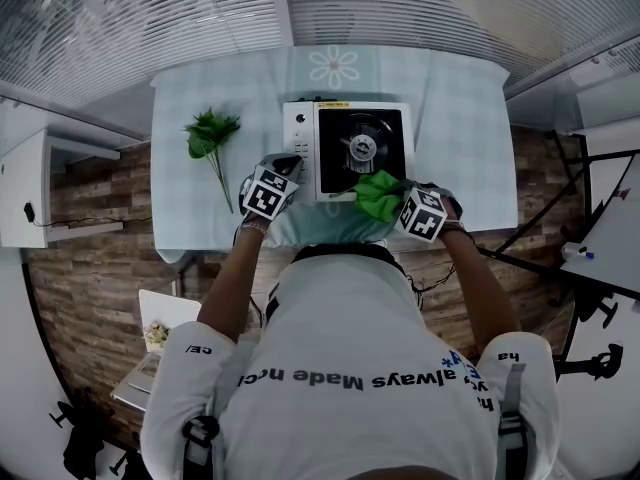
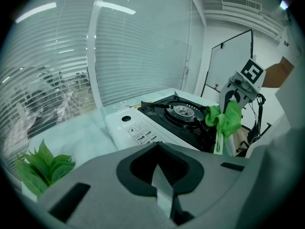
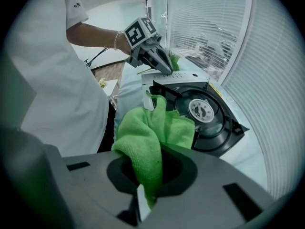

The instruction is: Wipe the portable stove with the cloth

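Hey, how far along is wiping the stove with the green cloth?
Done: the cloth is picked up, clamped in the right gripper. In hand: it sits at the near right corner of the stove; the left gripper, shut and empty, is by the white control side. Left: seemingly the whole top; nothing shows what has been wiped.

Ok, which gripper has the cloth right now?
The right gripper: its jaws are shut on the green cloth at the stove's near edge. The left gripper is shut on nothing.
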{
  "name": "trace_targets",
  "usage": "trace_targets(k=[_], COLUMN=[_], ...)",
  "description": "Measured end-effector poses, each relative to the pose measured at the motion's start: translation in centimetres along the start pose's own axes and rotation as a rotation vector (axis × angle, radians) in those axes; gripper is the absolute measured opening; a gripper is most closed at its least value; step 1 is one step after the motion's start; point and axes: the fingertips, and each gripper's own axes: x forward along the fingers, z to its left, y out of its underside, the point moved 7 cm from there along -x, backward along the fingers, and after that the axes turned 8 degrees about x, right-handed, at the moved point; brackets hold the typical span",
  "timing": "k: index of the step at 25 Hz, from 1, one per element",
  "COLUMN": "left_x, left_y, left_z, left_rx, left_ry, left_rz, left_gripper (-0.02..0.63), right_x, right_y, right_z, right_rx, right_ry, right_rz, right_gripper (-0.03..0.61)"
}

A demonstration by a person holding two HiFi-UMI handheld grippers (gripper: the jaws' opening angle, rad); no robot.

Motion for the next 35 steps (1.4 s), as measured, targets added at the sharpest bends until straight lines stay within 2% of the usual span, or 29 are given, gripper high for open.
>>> trace_targets(k=[4,7,11,14,17,20,23,26,35], left_x=[0.0,0.2,0.2,0.1,0.1,0.1,0.2,0.1,0.1], left_y=[-0.1,0.0,0.1,0.1,0.1,0.1,0.1,0.1,0.0], left_z=[0.0,0.0,0.1,0.2,0.2,0.3,0.3,0.4,0.3], left_rx=[-0.003,-0.002,-0.003,-0.001,0.002,0.0,-0.007,-0.03,-0.008], left_ry=[0.0,0.0,0.005,0.009,0.014,0.021,0.034,0.048,0.055], left_rz=[-0.002,-0.001,-0.004,-0.005,-0.006,-0.01,-0.012,-0.018,-0.015], left_gripper=[0.011,0.011,0.011,0.012,0.011,0.011,0.011,0.012,0.011], right_x=[-0.2,-1.7,-6.3,-8.6,-7.7,-4.2,-1.9,-1.7,-0.9], right_y=[0.3,-0.6,-1.7,-1.2,0.9,3.2,4.3,4.4,3.0], right_z=[-0.1,-0.4,-2.3,-3.9,-4.9,-5.1,-4.9,-5.1,-7.1], right_rx=[0.004,0.029,0.093,0.144,0.186,0.223,0.264,0.304,0.289], right_ry=[0.002,0.034,0.175,0.285,0.344,0.333,0.339,0.355,0.414], right_rz=[0.001,-0.069,-0.184,-0.214,-0.161,-0.081,-0.055,-0.075,-0.023], right_gripper=[0.023,0.023,0.023,0.023,0.023,0.023,0.023,0.023,0.023])
